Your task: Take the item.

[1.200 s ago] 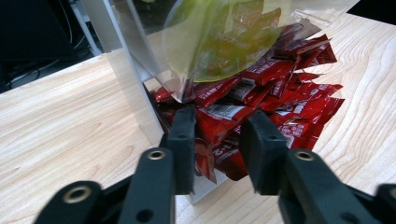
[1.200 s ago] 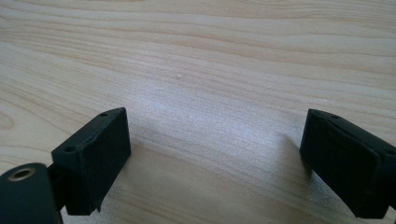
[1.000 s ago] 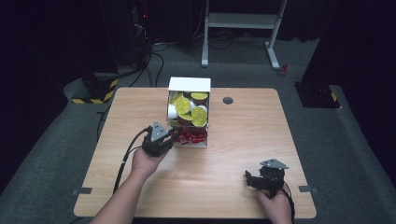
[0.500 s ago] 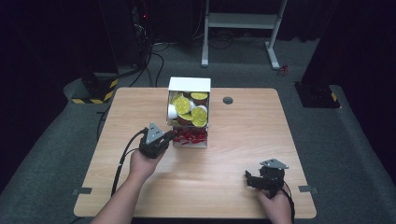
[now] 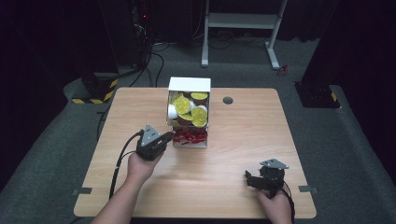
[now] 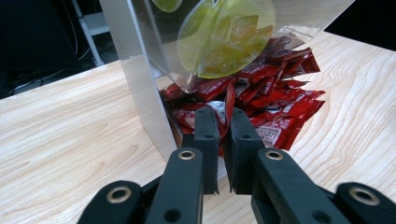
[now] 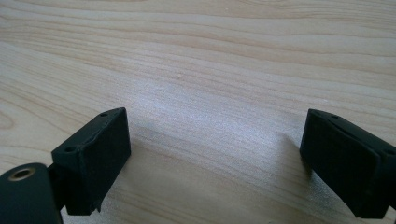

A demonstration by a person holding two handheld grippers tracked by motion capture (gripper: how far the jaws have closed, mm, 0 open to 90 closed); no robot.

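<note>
From the high view, the left gripper (image 5: 164, 139) is reaching into the bottom opening of the clear dispenser box (image 5: 189, 85), where the red sachets (image 5: 190, 136) are spilling out; its jaws have just been closing. The right gripper (image 5: 254, 179) is sitting well apart from the box, toward the near right of the table (image 5: 243, 135), so the left hand is much the nearer.

In the left gripper view, the jaws are pinching one red sachet (image 6: 229, 106) edge-on at the front of the pile, just beside the box's near corner wall. How deep the grip is reaching is hard to make out, since the jaws are covering it.

In the right gripper view, the jaws are standing spread over bare wood.
</note>
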